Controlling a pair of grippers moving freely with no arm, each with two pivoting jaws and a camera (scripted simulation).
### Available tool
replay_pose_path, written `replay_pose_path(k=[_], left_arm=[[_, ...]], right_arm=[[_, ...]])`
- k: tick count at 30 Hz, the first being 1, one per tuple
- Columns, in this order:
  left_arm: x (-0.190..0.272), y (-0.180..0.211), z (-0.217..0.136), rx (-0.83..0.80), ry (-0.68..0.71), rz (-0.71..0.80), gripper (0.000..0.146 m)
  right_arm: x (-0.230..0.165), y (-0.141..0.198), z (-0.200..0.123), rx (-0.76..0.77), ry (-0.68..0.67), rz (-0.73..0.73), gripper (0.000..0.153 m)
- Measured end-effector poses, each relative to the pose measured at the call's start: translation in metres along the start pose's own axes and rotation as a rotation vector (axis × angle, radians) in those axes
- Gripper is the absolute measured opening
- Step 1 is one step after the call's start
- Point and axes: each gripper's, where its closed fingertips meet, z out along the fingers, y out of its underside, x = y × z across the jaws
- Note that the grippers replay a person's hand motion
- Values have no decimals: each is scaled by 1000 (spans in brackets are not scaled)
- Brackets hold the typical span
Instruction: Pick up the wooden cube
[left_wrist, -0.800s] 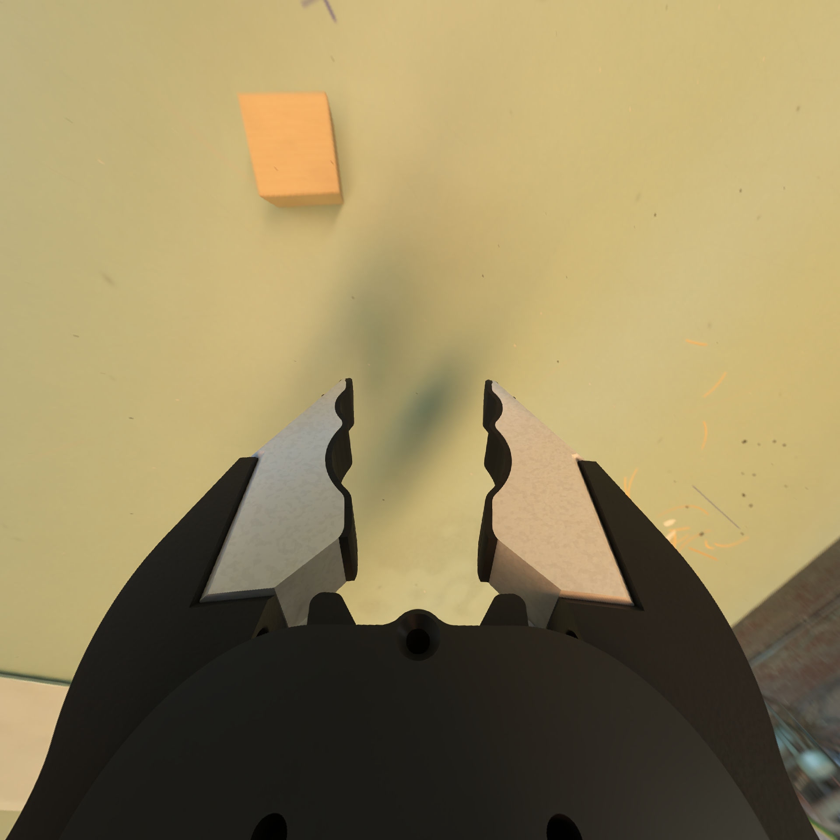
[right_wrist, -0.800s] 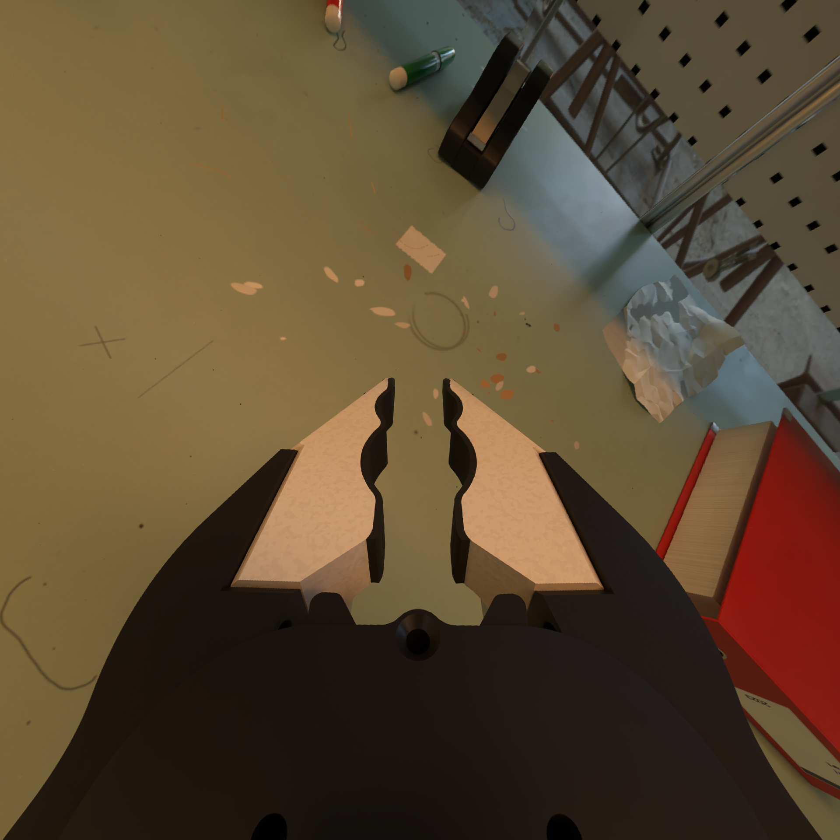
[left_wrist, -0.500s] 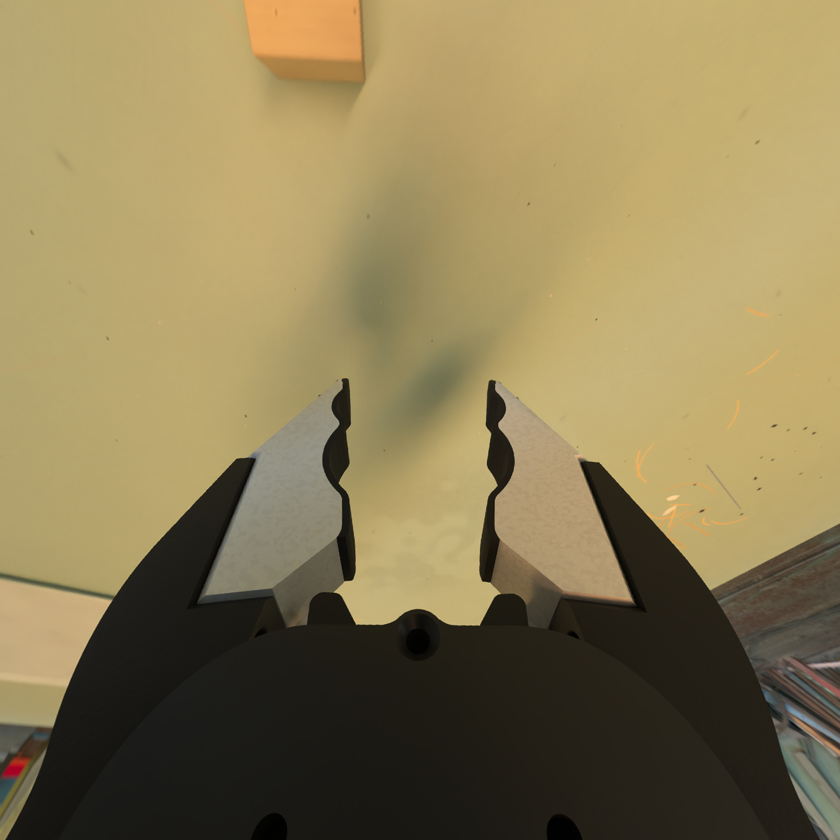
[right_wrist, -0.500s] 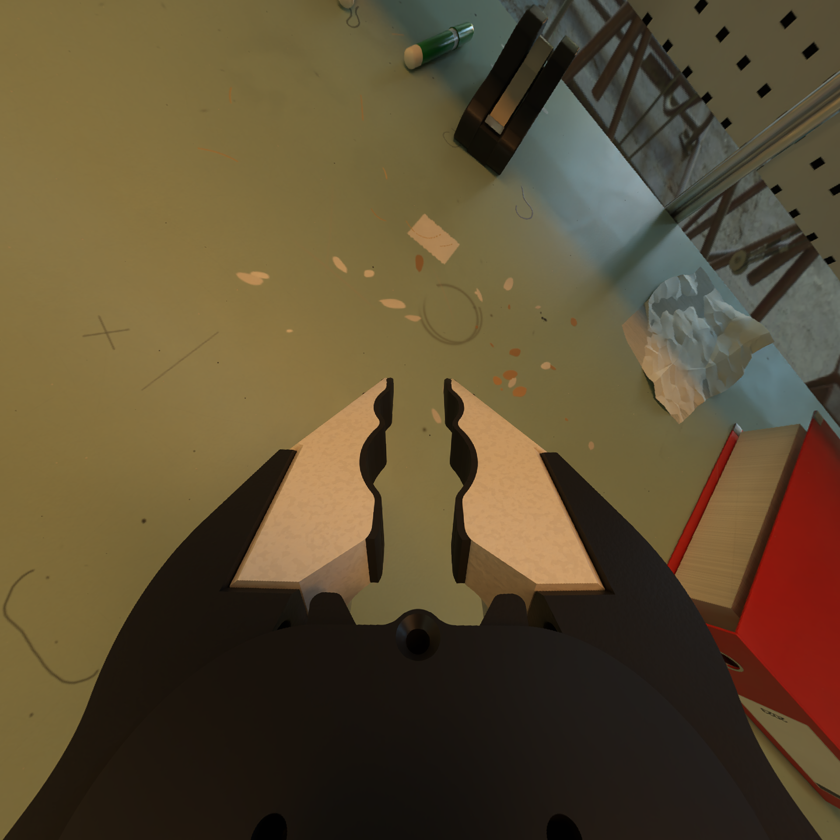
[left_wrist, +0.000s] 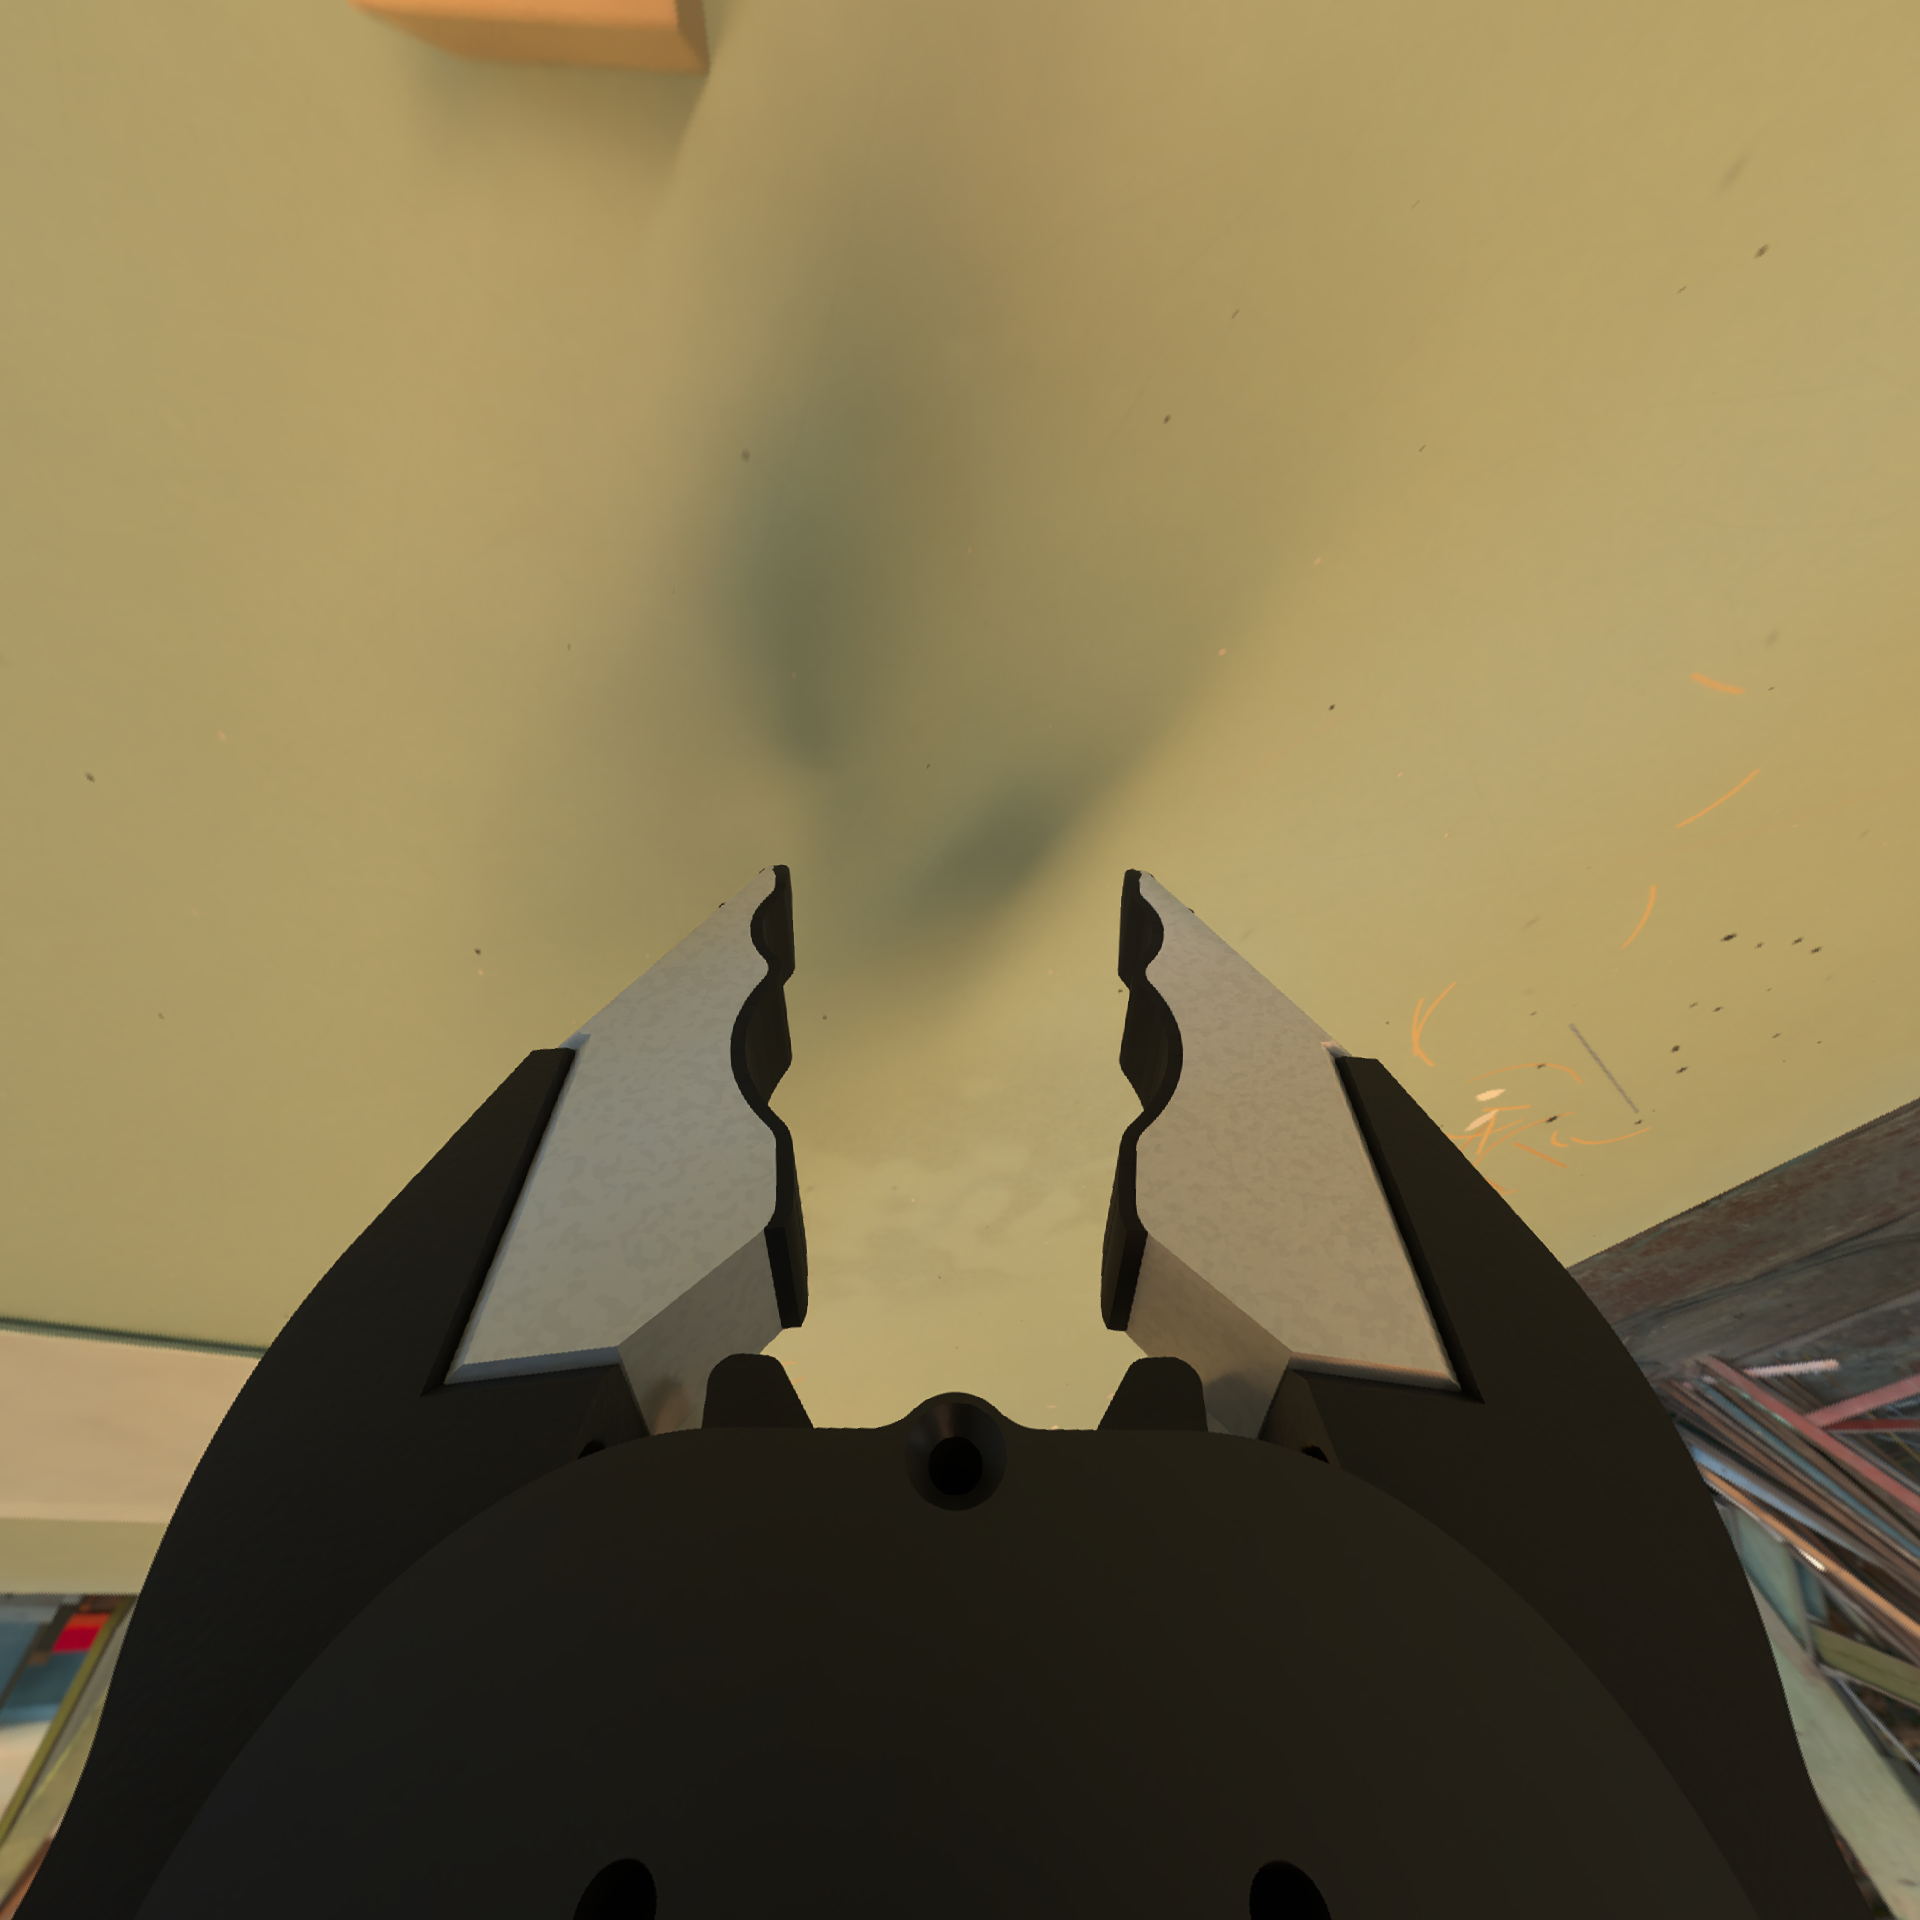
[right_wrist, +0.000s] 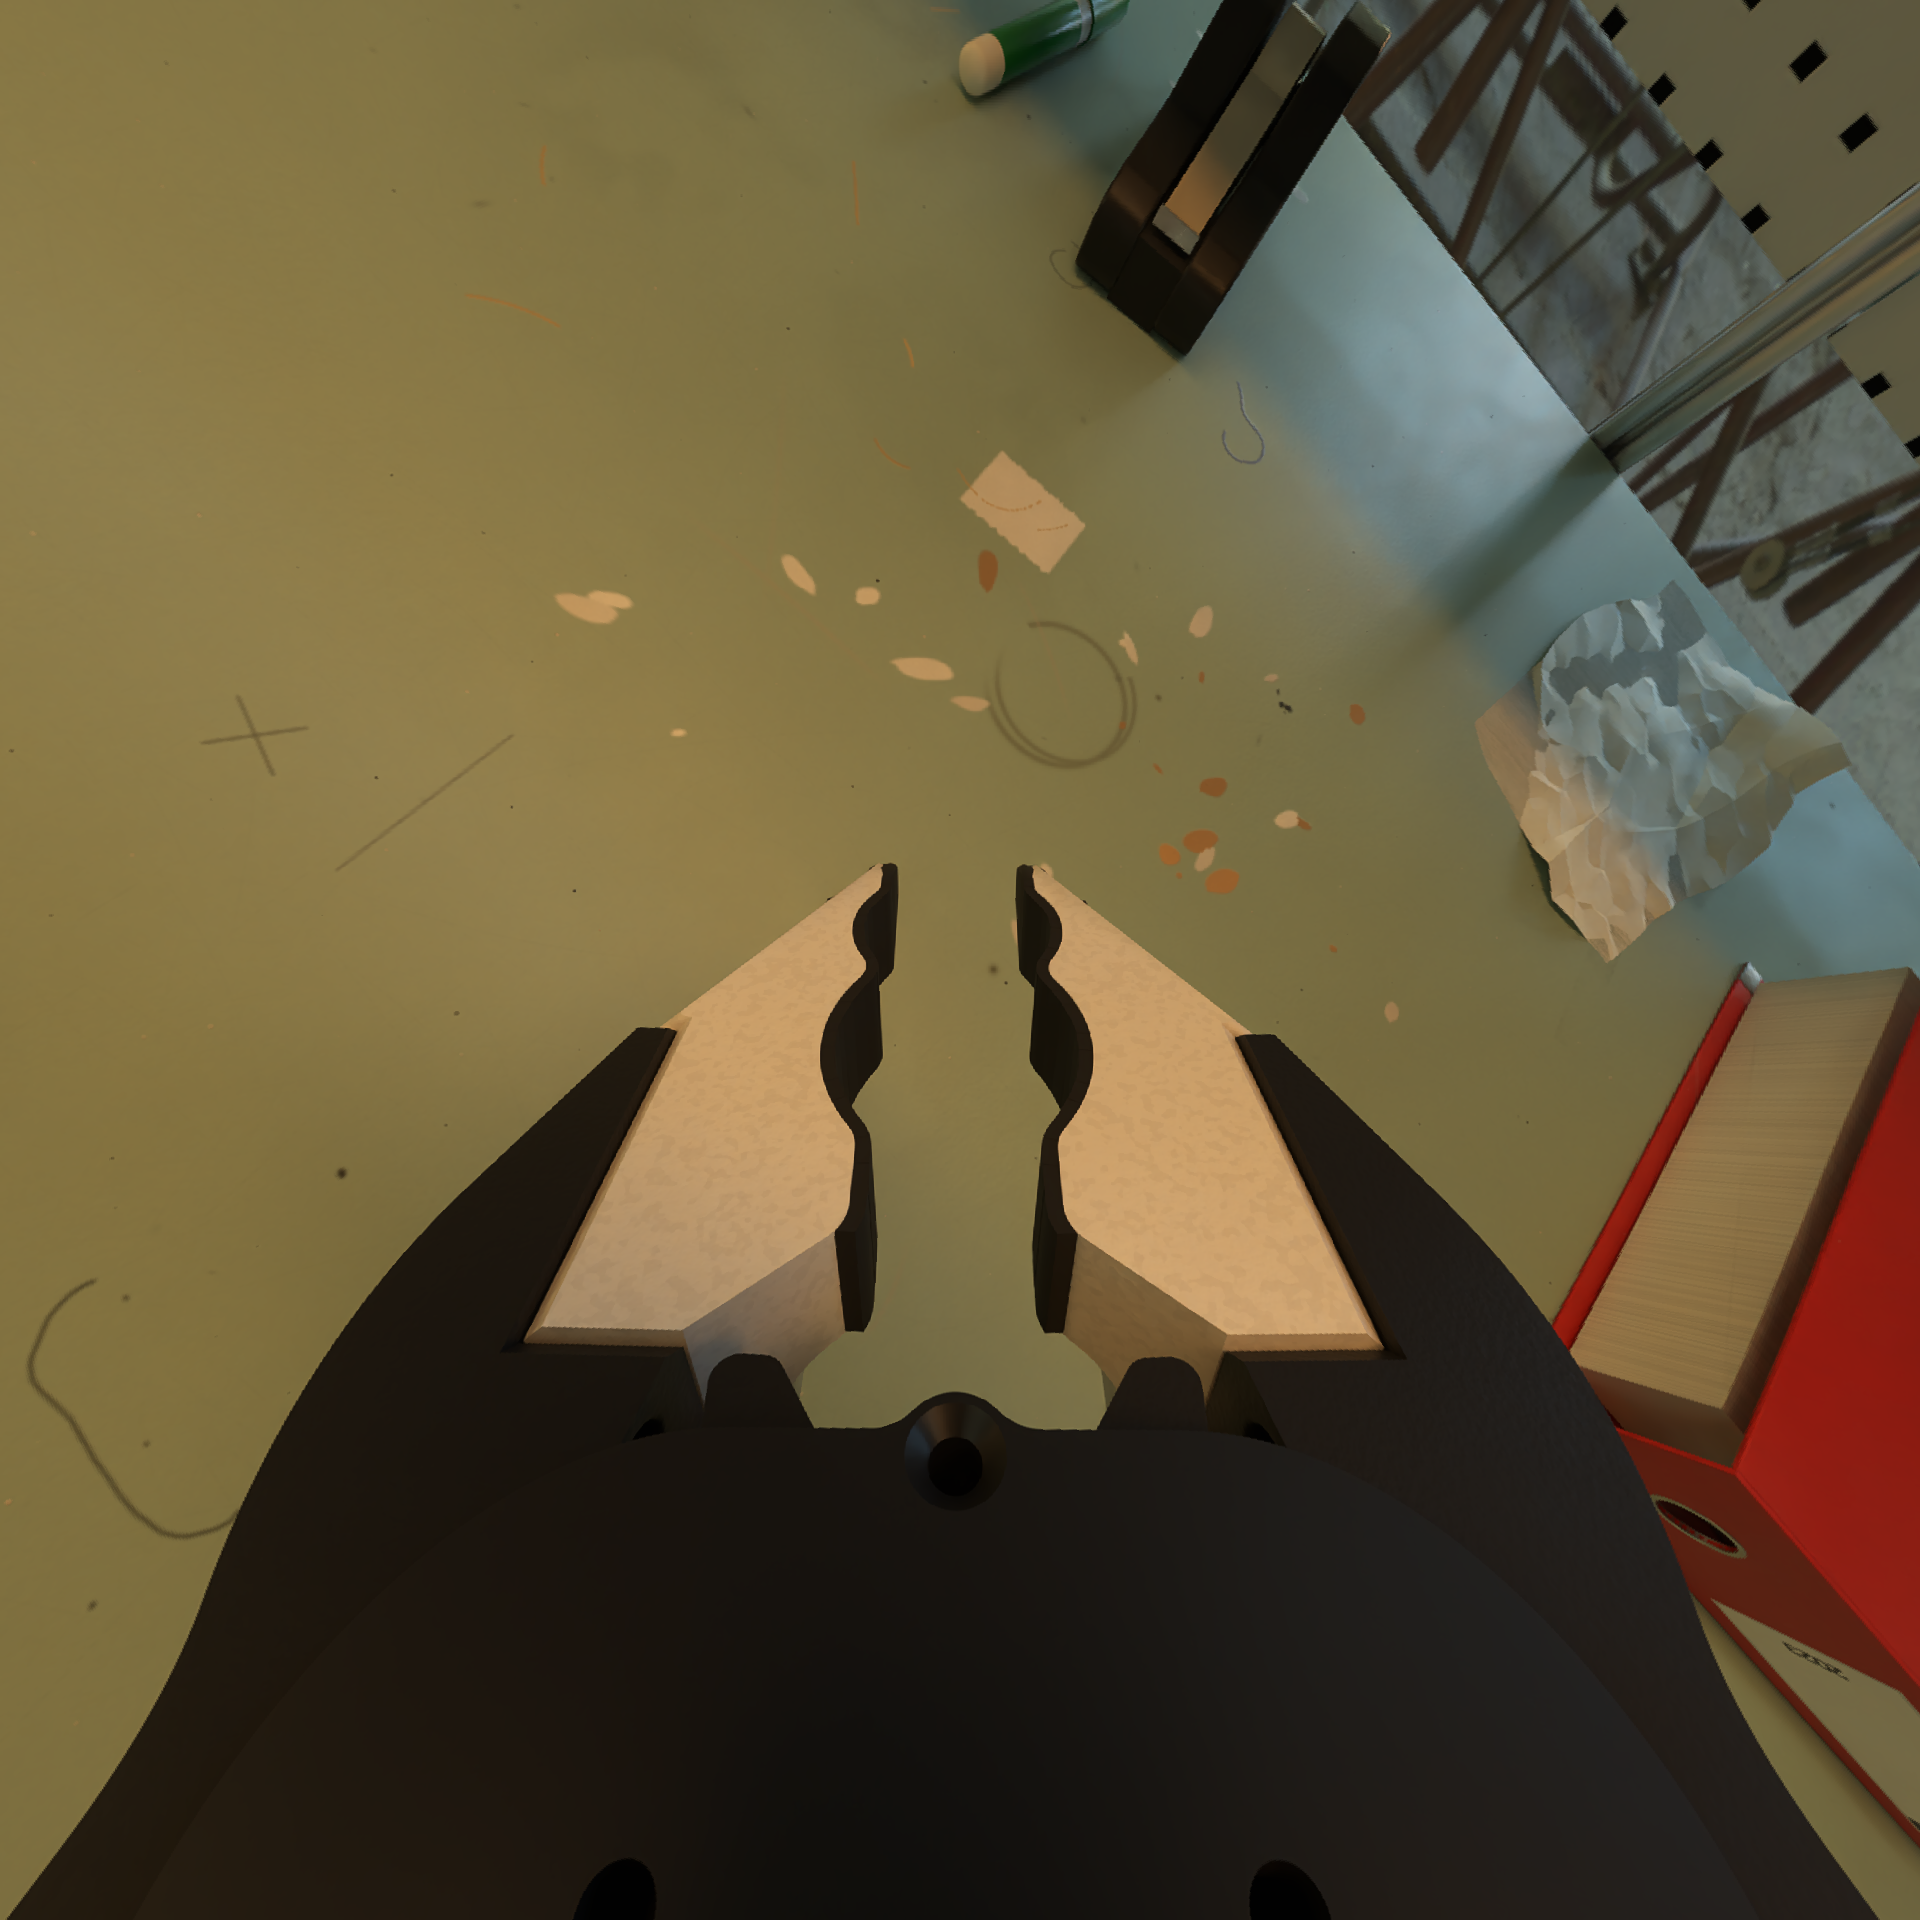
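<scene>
Down by the camera, the left gripper (left_wrist: 955, 878) sat wide open and empty; the right gripper (right_wrist: 957, 875) was narrowly parted, also empty. Way up top, the wooden cube (left_wrist: 540, 31) was almost out of view, so I'd guess losing sight of it could botch the approach.

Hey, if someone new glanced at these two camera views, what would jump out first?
In the right wrist view, the red binder at the right edge and the crumpled paper above it stand out most. In the left wrist view, only a sliver of the wooden cube shows at the top edge, far ahead of the open left gripper.
</scene>
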Motion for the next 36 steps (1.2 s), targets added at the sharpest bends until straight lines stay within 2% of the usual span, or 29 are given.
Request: replay_pose_path(k=[4, 9, 13, 16, 21, 26, 28, 30, 36], left_arm=[[2, -22, -6, 98, -8, 82, 63], [-7, -66, -14, 312, -57, 188, 73], [-24, -93, -11, 400, -90, 128, 76], [-25, -107, -9, 448, -36, 96, 78], [-33, -116, -5, 456, -72, 61, 76], [-40, -125, -6, 480, -132, 39, 65], [-44, -124, -5, 468, -164, 36, 54], [-48, -123, -5, 455, -196, 30, 35], [-55, -115, -12, 473, -203, 24, 35]], right_arm=[[0, 2, 1, -4, -3, 3, 23], [0, 3, 3, -13, -8, 3, 23], [-1, 5, 6, -29, -10, 2, 23], [-1, 7, 7, -41, -11, 2, 23], [1, 10, 8, -53, -10, 7, 23], [0, 12, 10, -70, -12, 0, 22], [0, 13, 10, -75, -13, 0, 22], [0, 13, 11, -78, -13, -1, 22], [0, 7, 9, -62, -1, -12, 22]])
